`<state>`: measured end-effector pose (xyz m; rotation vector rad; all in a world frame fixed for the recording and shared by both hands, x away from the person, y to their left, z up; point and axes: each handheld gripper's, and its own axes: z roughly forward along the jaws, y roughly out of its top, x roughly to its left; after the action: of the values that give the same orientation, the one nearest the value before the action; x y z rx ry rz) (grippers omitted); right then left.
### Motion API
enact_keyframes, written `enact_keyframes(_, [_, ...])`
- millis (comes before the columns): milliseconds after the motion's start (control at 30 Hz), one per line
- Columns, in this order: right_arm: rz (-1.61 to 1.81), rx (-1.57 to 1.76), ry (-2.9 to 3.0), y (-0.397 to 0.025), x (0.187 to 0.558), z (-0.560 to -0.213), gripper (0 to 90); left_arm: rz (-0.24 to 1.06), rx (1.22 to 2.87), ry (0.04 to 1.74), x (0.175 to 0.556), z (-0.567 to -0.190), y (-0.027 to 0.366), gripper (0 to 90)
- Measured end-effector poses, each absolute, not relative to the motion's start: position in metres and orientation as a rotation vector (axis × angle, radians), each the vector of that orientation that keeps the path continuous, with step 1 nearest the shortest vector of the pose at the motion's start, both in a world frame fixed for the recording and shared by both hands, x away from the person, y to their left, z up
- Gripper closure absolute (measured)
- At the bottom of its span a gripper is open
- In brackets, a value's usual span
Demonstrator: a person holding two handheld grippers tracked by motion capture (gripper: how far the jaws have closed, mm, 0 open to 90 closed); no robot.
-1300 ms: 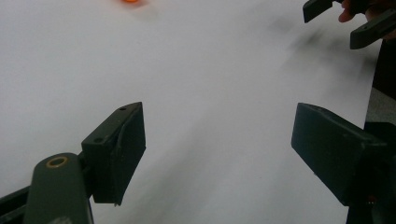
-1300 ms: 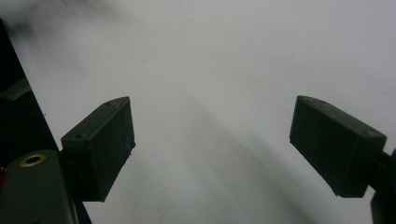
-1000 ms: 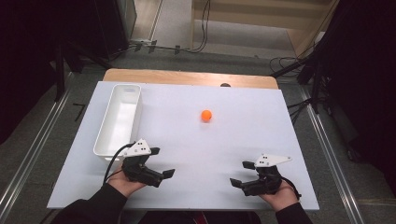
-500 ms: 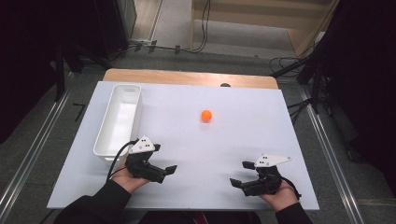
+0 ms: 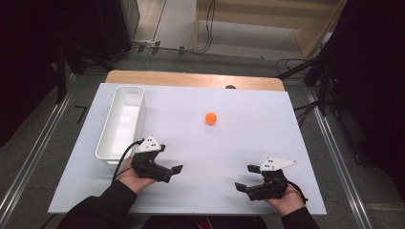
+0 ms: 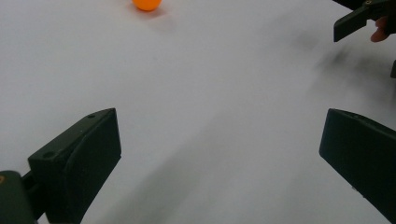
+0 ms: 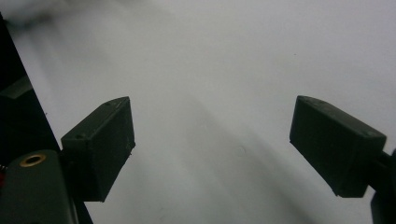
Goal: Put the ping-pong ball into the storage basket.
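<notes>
At the table's left side sits the long white bin (image 5: 120,125), empty and set lengthwise along the edge, which I judge leaves it ready to receive something while the middle of the table (image 5: 258,143) stays free. Just beside its near end I hold the left gripper (image 5: 173,170), low over the white surface and angled toward the centre; its jaws stand wide apart with nothing between them, and in its own view the orange ball (image 6: 146,3) lies straight ahead, well apart, so I read this as lining up for a reach. The orange ball (image 5: 211,118) rests alone on the bare table, right of the bin and beyond both grippers. At the right I keep the right gripper (image 5: 245,178) low near the front edge, jaws equally spread and holding nothing, pointed across the bare surface, waiting clear of the left hand's path.
</notes>
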<state>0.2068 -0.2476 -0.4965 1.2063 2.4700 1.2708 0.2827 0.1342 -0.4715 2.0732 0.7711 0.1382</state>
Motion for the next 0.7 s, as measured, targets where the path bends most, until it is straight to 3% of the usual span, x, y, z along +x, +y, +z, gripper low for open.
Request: enact_keyframes(700, [1.296, 1.187, 2.476, -0.246, 0.211, -0.495, 12.7, 0.157, 2.087, 0.76, 0.298, -0.472, 0.116, 0.3])
